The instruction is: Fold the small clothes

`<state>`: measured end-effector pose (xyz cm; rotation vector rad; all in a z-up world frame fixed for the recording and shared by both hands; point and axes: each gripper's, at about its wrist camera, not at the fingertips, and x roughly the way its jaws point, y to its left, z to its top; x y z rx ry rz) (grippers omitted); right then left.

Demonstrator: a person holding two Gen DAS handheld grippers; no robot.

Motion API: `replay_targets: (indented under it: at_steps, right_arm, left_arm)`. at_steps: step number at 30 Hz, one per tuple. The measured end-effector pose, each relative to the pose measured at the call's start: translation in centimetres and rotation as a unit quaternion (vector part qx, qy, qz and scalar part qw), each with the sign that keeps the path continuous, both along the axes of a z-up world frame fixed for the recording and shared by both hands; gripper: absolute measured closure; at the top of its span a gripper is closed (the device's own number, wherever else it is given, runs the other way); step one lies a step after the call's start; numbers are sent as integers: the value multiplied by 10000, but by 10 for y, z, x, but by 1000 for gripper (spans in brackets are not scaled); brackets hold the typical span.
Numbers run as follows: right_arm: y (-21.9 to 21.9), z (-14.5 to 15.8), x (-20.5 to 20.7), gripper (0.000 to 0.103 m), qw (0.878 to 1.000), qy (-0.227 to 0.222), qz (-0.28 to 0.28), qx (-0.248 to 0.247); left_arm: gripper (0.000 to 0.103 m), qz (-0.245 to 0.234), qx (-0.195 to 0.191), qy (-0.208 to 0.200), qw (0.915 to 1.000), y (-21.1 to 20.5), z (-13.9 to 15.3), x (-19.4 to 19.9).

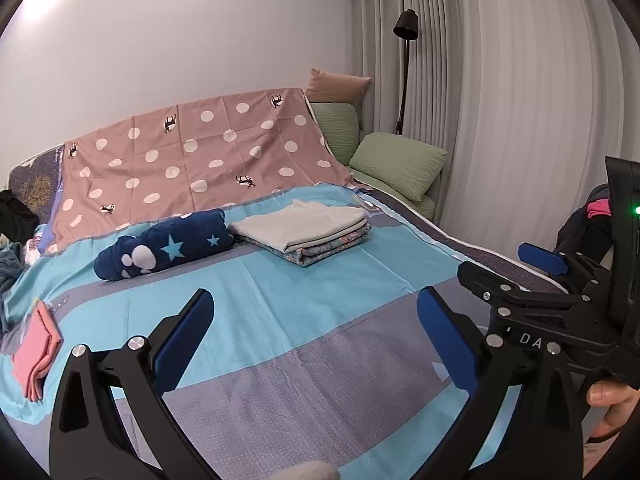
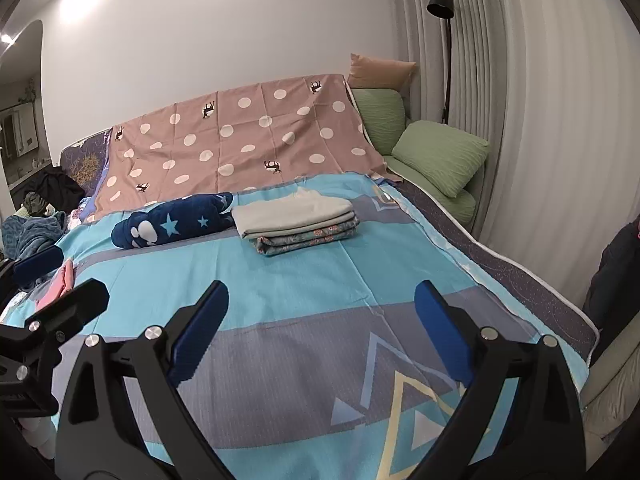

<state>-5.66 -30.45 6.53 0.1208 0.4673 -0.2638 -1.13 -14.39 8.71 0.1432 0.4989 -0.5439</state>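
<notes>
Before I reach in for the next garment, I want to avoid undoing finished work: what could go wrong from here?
1. The folded stack touches the navy star roll; dragging either could topple the other.
2. The pink folded piece lies at the bed's left edge, near the left hand-held gripper, and could be knocked off.
3. The right hand-held gripper is open, close beside the left; they could collide.
</notes>
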Motion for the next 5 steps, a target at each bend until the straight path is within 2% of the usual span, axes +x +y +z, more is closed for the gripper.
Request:
replay_targets:
  at_steps: [5]
  right_arm:
    - [-3,-2,-3,7,10000,41,-31,58]
  left_arm:
    - [1,22,77,57,10000,-1,-3,-2]
